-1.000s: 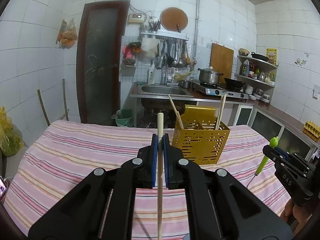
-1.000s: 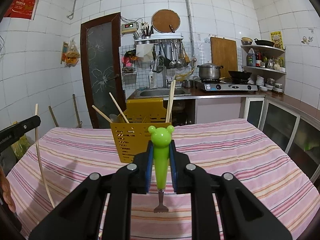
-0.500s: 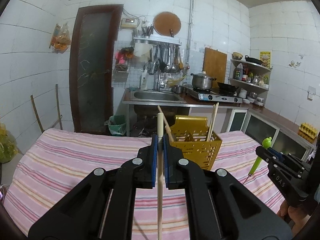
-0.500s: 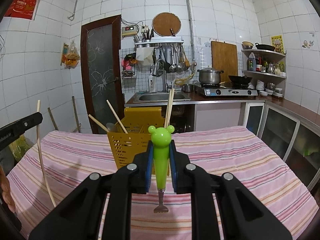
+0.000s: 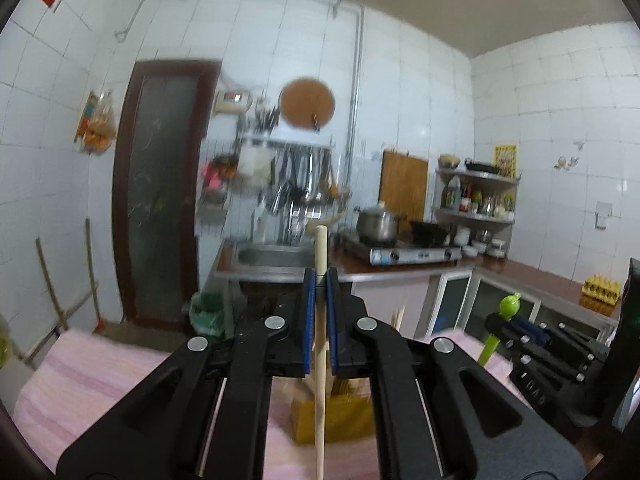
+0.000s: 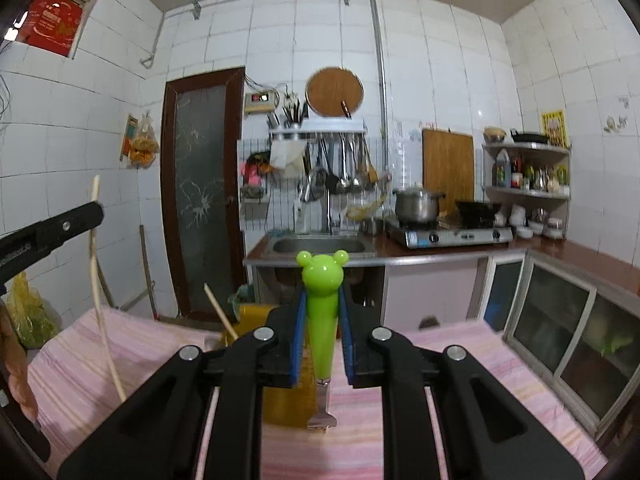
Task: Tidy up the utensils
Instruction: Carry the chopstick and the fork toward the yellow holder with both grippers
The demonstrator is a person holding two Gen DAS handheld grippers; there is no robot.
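Both grippers were loaded. Left gripper (image 5: 319,316) was clamped tight on a long pale wooden chopstick (image 5: 320,360), held near its top end, long axis roughly vertical, tip hanging down toward the pink striped tablecloth surface (image 5: 100,376). Right gripper (image 6: 322,336) was closed on the green bear-headed handle of a small metal fork (image 6: 322,320), also upright, tines pointing down.

The yellow perforated utensil caddy (image 5: 340,416) sat on the surface ahead of and below both grippers, mostly hidden behind their jaws; a couple of chopsticks already stood in it. In the left view it lay almost directly under the chopstick's line; in the right view, below and slightly left. My read: left hand looked better lined up, needing mainly a forward-and-down move.
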